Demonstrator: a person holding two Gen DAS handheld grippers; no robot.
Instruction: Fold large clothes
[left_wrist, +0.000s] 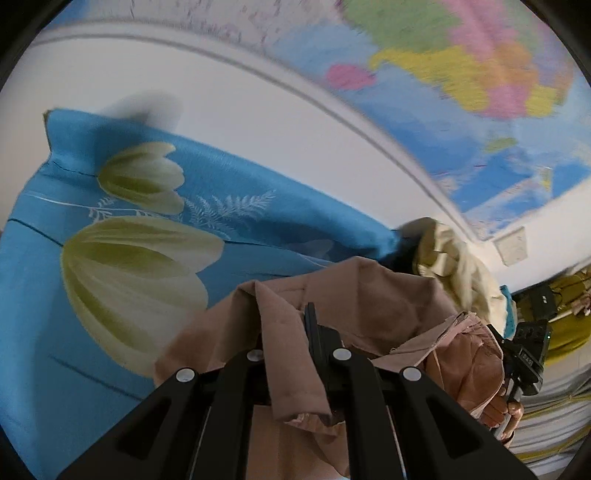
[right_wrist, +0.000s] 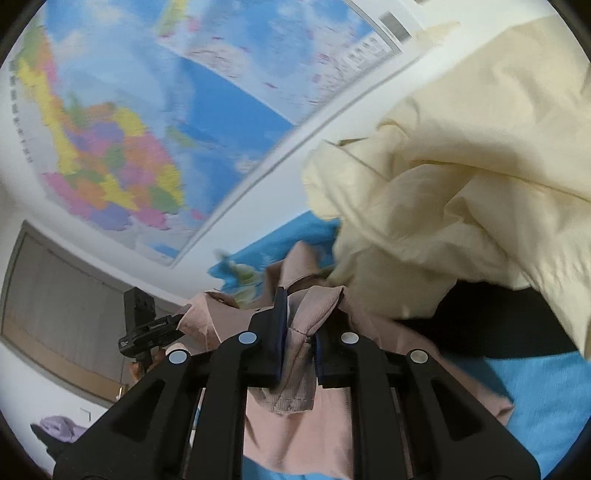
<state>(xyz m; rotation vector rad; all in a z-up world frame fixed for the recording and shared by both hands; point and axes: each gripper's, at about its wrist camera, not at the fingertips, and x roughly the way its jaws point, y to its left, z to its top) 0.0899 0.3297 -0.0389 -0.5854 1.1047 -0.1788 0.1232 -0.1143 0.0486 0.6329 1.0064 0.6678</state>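
Both tools have a bite of the same pink garment (left_wrist: 369, 295) right now. The left tool (left_wrist: 295, 332) is clamped on a fold of it, with the cloth draped over the near finger and bunching down toward the camera. The right tool (right_wrist: 300, 325) is pinching a hemmed edge of that garment (right_wrist: 295, 369) between its dark pads, jaws nearly together with just the fabric between them.

The garment hangs from both tools above a blue sheet (left_wrist: 240, 192) with big pale tulips printed on it; the rest of it trails down below the tools. A crumpled cream garment (right_wrist: 461, 184) sits just beside it, filling the right side of the right wrist view and showing as a lump behind the pink cloth in the left one. There's a colourful map (right_wrist: 110, 155) on the white wall behind. From the left view you can see a hand (left_wrist: 498, 410) gripping the other tool's handle.
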